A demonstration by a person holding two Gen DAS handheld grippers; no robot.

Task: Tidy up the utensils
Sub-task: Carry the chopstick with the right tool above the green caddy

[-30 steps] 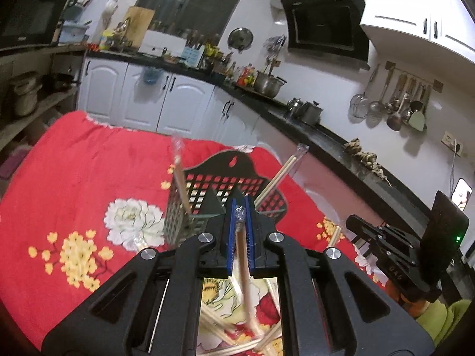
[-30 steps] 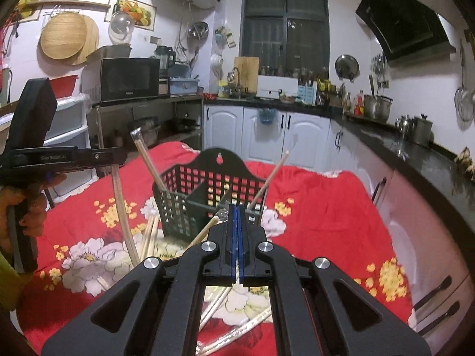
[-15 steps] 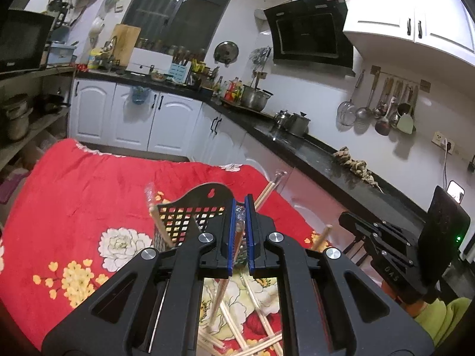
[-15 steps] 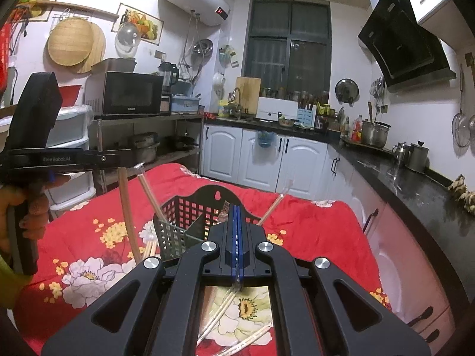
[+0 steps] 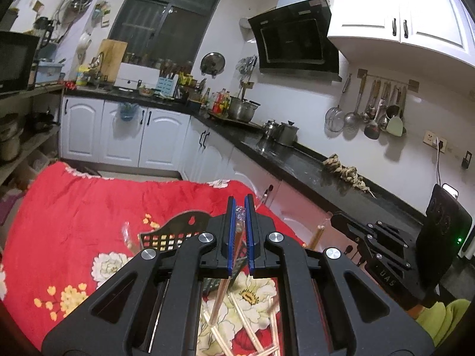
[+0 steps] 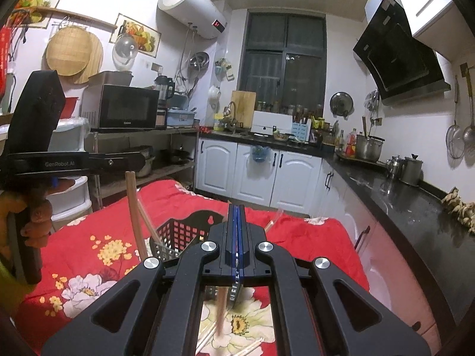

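My left gripper is shut on a plastic-wrapped pair of chopsticks that hangs down below its blue pads. In the right wrist view the same left gripper is at the left, with its chopsticks hanging from it. My right gripper is shut on another wrapped pair, blurred beneath the pads; the left wrist view shows that pair at the right gripper's tip. A black mesh utensil basket stands on the table below both grippers, with chopsticks leaning in it.
Several loose wrapped chopsticks lie on the red flowered tablecloth near the front. A person's hand holds the left gripper's handle. Black counters and white cabinets run behind and to the right.
Both grippers have risen with their chopsticks, so the basket and table now sit lower in both views. The jaws stayed shut.
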